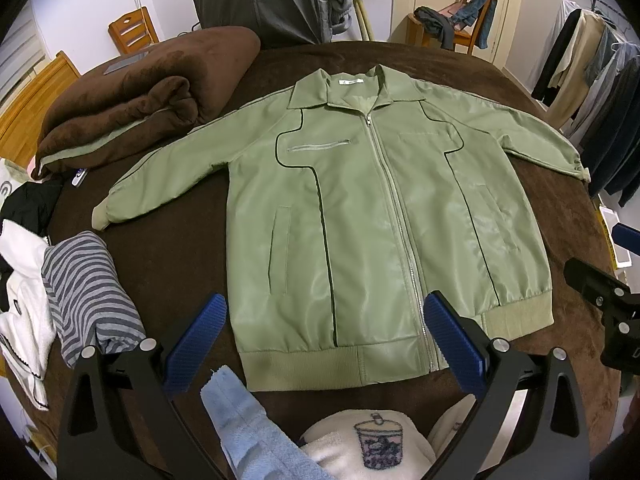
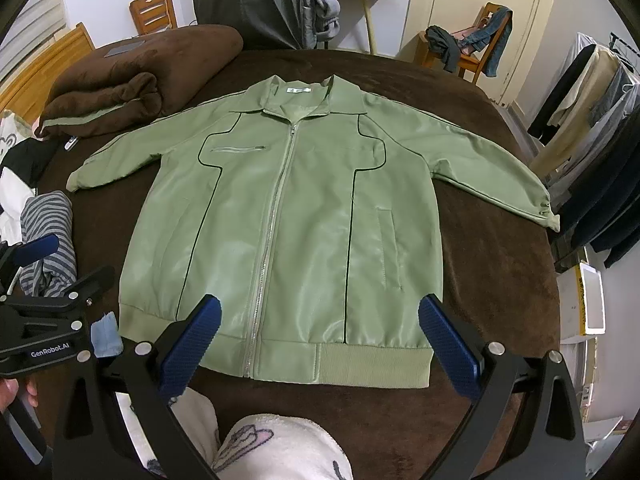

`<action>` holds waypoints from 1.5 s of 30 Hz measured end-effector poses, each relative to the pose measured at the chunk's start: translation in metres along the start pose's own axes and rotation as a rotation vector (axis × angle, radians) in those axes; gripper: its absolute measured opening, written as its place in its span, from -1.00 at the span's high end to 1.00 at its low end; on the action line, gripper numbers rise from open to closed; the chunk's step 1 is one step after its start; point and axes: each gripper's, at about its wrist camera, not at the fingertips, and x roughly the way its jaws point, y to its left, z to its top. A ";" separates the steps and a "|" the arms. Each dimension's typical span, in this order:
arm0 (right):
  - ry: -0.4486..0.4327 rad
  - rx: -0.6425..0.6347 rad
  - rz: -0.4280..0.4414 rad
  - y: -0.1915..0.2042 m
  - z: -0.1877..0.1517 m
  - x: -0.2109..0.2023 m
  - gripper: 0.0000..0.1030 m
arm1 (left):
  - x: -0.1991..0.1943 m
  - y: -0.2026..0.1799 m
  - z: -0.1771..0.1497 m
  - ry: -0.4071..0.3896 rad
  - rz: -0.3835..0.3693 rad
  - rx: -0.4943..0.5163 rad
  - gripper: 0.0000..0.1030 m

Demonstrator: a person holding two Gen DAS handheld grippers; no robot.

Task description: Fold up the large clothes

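While both grippers hover above the near edge of the brown bedspread (image 1: 560, 216), the left gripper (image 1: 328, 344) and right gripper (image 2: 320, 348) are spread wide, blue pads (image 1: 196, 340) apart, holding nothing. Green jacket (image 1: 360, 220) lies flat, front up, centred on the spread; zip closed, collar at far side, ribbed hem (image 2: 360, 364) nearest the grippers, both sleeves (image 2: 492, 168) out sideways. L gripper sits over hem left of zip, R gripper over hem right of zip. Rolled brown blanket (image 1: 132, 96) at far left; striped garment (image 1: 88, 292) near left edge.
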 end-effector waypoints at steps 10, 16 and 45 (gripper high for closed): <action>-0.012 -0.005 -0.011 0.003 -0.003 -0.004 -0.89 | -0.003 0.001 -0.002 -0.014 -0.009 -0.002 -0.88; -0.028 0.023 -0.025 -0.006 -0.003 -0.014 -0.89 | -0.007 -0.007 0.008 -0.028 -0.028 0.027 -0.88; -0.108 0.671 -0.118 -0.352 0.017 0.147 -0.89 | 0.235 -0.243 0.198 0.002 -0.150 0.324 -0.88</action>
